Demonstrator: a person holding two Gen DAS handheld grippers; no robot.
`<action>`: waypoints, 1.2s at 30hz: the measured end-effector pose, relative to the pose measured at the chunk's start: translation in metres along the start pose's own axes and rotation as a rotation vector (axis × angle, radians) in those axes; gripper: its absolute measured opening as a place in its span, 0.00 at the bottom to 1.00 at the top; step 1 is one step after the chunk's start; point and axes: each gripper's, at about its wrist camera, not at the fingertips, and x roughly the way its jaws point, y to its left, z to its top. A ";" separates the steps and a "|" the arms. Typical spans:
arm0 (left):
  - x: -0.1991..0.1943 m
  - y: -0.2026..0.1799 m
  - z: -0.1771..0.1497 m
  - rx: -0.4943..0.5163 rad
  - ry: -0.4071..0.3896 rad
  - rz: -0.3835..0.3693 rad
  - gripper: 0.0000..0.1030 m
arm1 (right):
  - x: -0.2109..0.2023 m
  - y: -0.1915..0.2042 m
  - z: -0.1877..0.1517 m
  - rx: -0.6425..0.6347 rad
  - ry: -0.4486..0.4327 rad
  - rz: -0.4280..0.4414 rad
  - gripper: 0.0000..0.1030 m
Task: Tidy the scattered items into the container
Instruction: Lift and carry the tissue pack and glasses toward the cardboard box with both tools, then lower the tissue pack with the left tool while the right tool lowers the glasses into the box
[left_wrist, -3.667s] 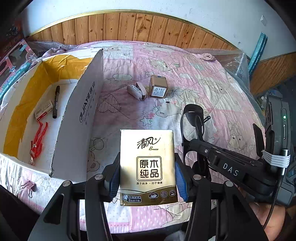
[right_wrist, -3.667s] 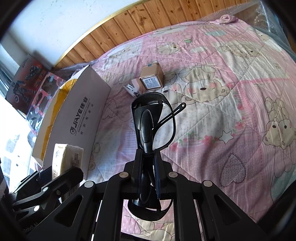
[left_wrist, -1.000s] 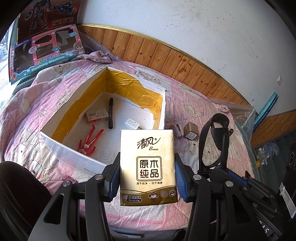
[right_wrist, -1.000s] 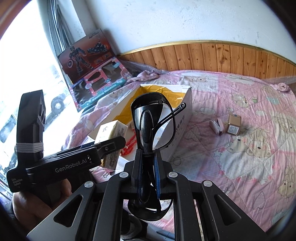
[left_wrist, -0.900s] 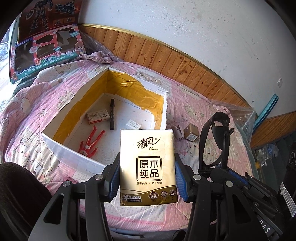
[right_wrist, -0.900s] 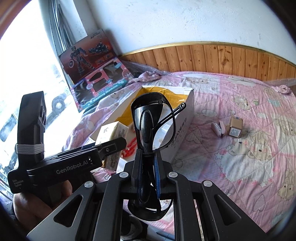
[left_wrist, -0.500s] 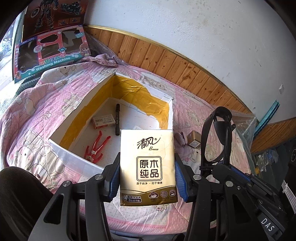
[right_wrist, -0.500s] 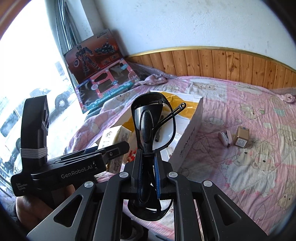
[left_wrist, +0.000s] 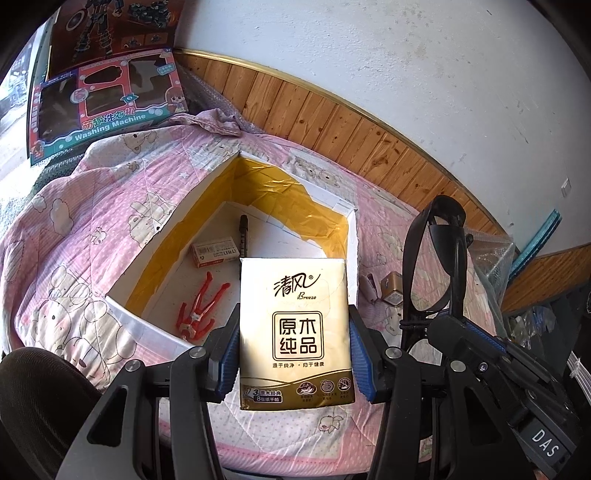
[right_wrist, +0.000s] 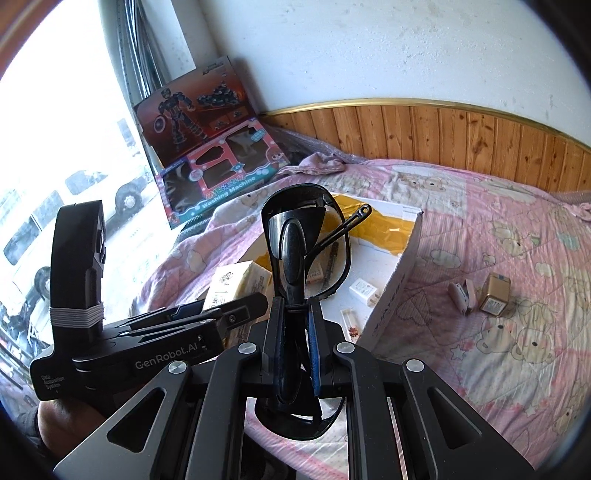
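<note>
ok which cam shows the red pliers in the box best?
Left wrist. The red pliers lie in full view on the floor of the cardboard box, beside the tissue pack held by the left gripper. In the right wrist view they are hidden behind the sunglasses.

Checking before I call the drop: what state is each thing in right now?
Left gripper: shut on the tissue pack, held above the box.
Right gripper: shut on the sunglasses, folded.
Box: open.
Pliers: in the box, handles spread.
Marker: in the box, capped.
Stapler: on the bedspread.
Small carton: beside the stapler.
</note>
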 end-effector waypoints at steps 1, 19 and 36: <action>0.001 0.001 0.001 -0.002 0.000 0.000 0.50 | 0.002 0.001 0.002 -0.003 0.001 0.001 0.12; 0.014 0.012 0.023 -0.028 0.002 -0.004 0.50 | 0.025 -0.003 0.028 -0.012 0.008 -0.002 0.12; 0.031 0.022 0.037 -0.055 0.016 -0.023 0.50 | 0.052 -0.017 0.061 0.006 0.022 -0.007 0.12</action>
